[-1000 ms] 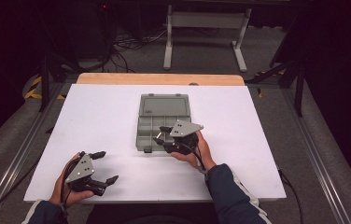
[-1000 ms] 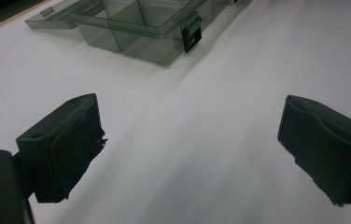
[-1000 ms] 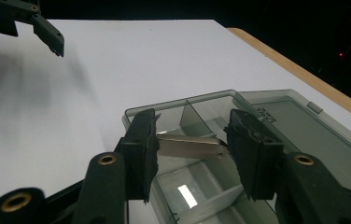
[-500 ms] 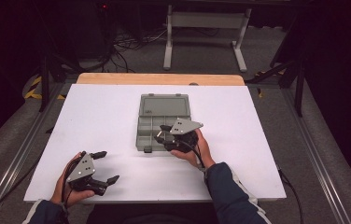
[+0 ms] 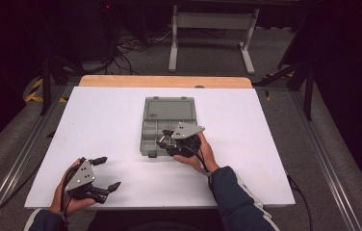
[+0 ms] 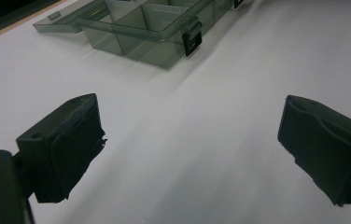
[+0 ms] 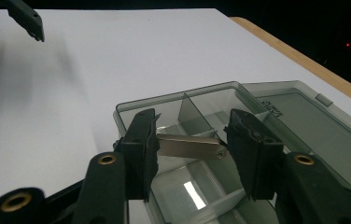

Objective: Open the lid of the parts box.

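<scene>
White table (image 5: 97,125) in dark room, open grey organizer box (image 5: 167,126) mid-table; right tool (image 7: 190,144) clamped on flat metal strip (image 7: 187,145) over near compartment, placing step, next lower and release inside; left tool (image 6: 187,154) wide, empty, parked near edge.
</scene>
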`<state>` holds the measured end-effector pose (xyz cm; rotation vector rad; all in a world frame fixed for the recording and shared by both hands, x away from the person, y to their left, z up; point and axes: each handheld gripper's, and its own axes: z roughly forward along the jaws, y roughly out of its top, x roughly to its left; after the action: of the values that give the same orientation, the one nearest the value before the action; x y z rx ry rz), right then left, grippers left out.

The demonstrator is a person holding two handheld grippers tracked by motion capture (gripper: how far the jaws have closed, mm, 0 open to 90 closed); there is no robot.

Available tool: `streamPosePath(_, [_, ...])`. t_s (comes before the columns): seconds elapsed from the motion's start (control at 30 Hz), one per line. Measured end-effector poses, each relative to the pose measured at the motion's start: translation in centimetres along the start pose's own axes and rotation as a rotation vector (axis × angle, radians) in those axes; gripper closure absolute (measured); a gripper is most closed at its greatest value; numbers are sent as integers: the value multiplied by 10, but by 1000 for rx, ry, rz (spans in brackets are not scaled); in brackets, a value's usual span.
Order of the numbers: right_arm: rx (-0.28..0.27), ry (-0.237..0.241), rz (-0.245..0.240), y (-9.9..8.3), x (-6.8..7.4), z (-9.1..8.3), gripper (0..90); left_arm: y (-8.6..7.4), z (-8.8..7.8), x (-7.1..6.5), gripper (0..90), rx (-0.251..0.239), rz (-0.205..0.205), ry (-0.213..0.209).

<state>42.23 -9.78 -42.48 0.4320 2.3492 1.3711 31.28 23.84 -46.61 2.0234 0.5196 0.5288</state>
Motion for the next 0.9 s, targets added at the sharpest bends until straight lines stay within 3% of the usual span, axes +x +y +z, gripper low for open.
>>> streamPosePath(0.9, [16, 5, 1, 0, 1, 2, 537, 0, -5, -2, 72, -7, 3, 28])
